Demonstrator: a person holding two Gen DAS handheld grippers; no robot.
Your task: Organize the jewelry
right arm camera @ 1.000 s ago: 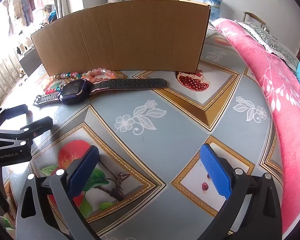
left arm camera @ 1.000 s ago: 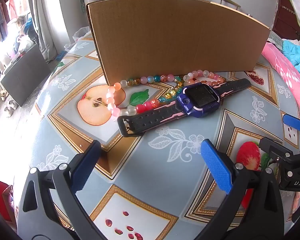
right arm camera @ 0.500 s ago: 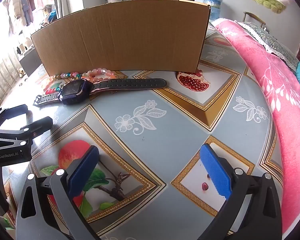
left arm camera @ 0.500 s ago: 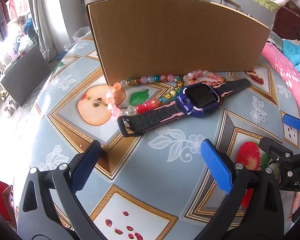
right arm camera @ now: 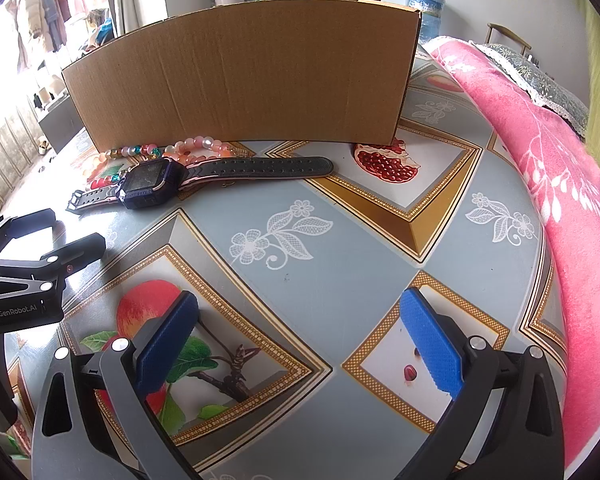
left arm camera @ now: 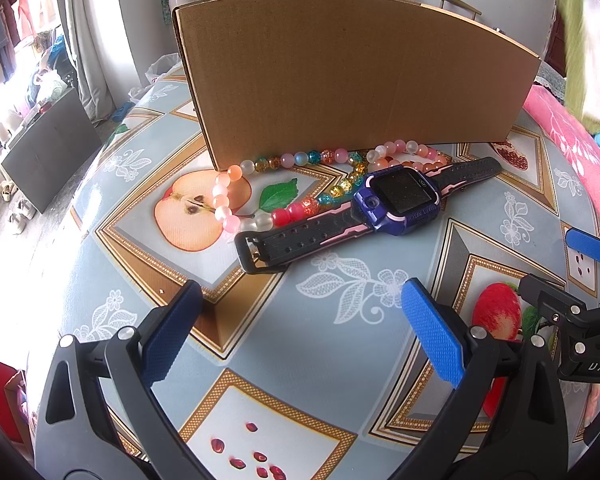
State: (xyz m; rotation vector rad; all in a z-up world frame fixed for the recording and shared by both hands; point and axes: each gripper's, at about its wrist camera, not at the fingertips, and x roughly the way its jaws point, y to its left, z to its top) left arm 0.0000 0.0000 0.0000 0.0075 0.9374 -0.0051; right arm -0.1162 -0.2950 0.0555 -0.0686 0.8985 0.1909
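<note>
On the fruit-patterned desk, my two tools wait spread wide, gripping nothing.
Left view: left tool faces a purple-cased black-strapped watch lying across a multicoloured bead necklace, just before a brown cardboard box. Right view: right tool empty, watch far left, pink blanket alongside.

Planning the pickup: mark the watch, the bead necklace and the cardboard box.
watch point(left arm camera: 404, 196), left wrist view, on its dark screen.
bead necklace point(left arm camera: 222, 200), left wrist view, on a pale pink bead.
cardboard box point(right arm camera: 244, 80), right wrist view, on its front wall.
</note>
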